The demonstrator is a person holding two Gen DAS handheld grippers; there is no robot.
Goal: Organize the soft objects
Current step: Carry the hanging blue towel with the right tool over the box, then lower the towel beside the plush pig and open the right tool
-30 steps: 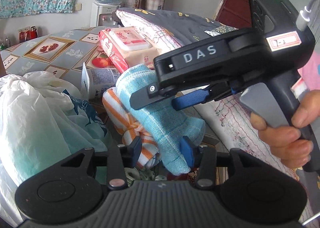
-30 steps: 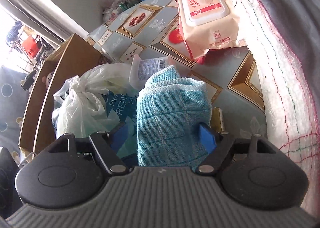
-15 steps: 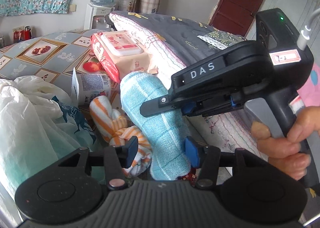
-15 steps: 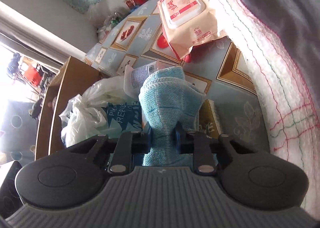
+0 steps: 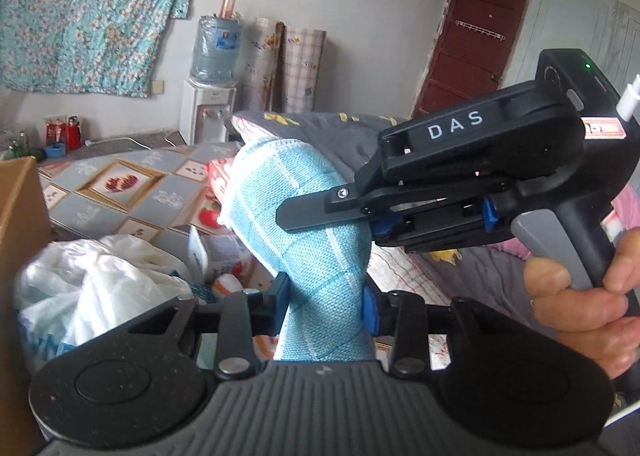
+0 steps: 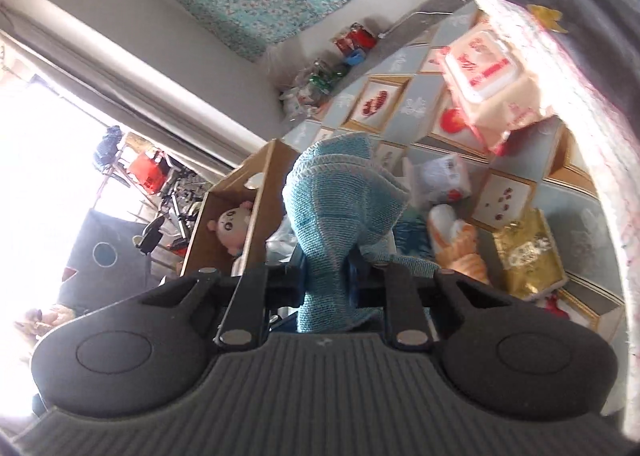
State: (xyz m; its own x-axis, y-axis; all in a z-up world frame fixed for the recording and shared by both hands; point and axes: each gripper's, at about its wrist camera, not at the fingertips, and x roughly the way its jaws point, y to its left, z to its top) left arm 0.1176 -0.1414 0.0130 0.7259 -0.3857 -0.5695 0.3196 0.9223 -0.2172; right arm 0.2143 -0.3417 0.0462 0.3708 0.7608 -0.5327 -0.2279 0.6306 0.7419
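Got both grippers on the blue towel (image 5: 316, 240), and it's up in the air above the tiled floor (image 5: 132, 191). My right gripper (image 6: 326, 282) is clamped tight on it, bunching the cloth. My left gripper (image 5: 324, 302) is closing with the towel between its pads. The cardboard box (image 6: 224, 223) with a plush toy (image 6: 232, 225) sits off to the left.

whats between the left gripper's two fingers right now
The blue towel fills the gap between the closing left gripper's fingers, seen in the left wrist view.
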